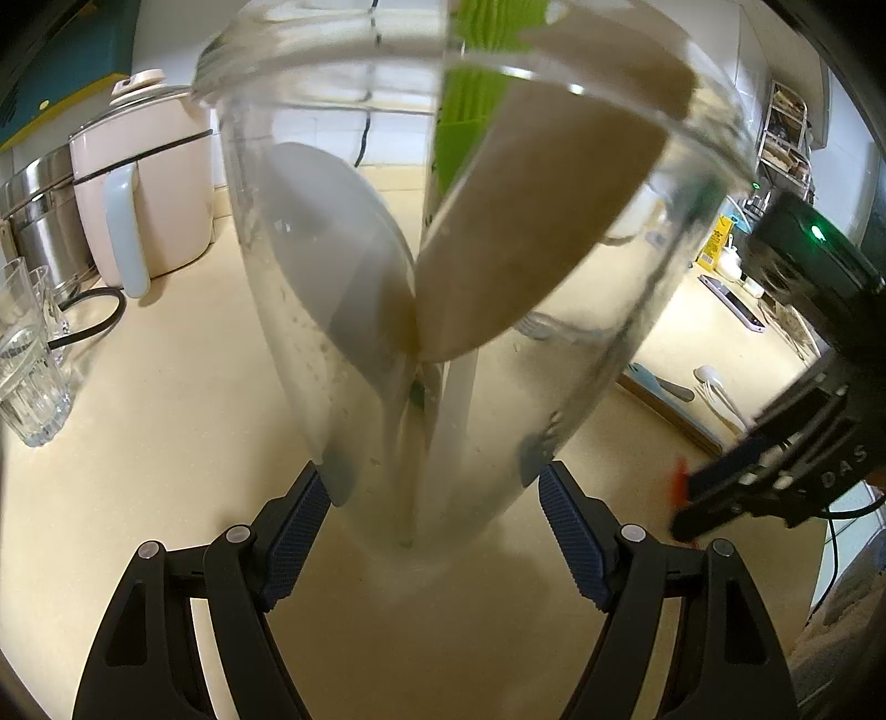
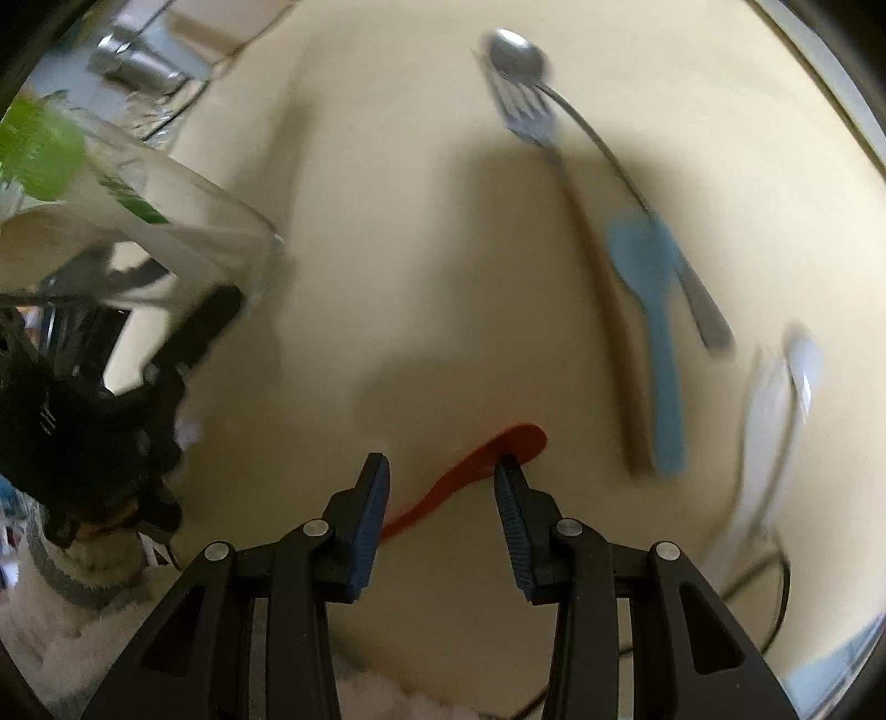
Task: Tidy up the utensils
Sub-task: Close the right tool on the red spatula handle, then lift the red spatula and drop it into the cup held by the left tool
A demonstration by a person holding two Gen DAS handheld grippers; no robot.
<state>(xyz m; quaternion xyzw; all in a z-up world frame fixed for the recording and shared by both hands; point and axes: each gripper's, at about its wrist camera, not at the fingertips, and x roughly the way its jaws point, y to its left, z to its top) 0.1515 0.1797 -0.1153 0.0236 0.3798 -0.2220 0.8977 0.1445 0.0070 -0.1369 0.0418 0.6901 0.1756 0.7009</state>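
Cream desk (image 2: 421,232) carrying everything, white tiled wall behind it in the left wrist view. Left tongs (image 1: 432,482) gripping one clear plastic cup (image 1: 343,277), pads pressing on its two sides near the base, cup leaning toward the camera. Inside the cup: one white spoon (image 1: 332,249), one beige spoon-shaped utensil (image 1: 531,221), one green utensil (image 1: 470,83), handles pointing down to the cup bottom.

Right tongs (image 2: 440,471) pointing down at the desk, jaws standing partly open, not pressing on anything. One red spoon (image 2: 470,471) lying on the desk between and behind the tips; contact with the right pad hard to tell from blur.

Further out on the desk in the right wrist view, lying close together: one metal spoon (image 2: 518,52), one metal fork (image 2: 526,111), one blue spoon (image 2: 648,288), one brown stick-like utensil (image 2: 626,376) just beside the blue spoon. One white utensil (image 2: 775,399) sitting apart at the right edge, blurred.

Left side of the left wrist view: one pink kettle (image 1: 149,183), two drinking glasses (image 1: 27,354), one steel pot (image 1: 39,221). One phone (image 1: 731,302) lying on the desk at the far right.
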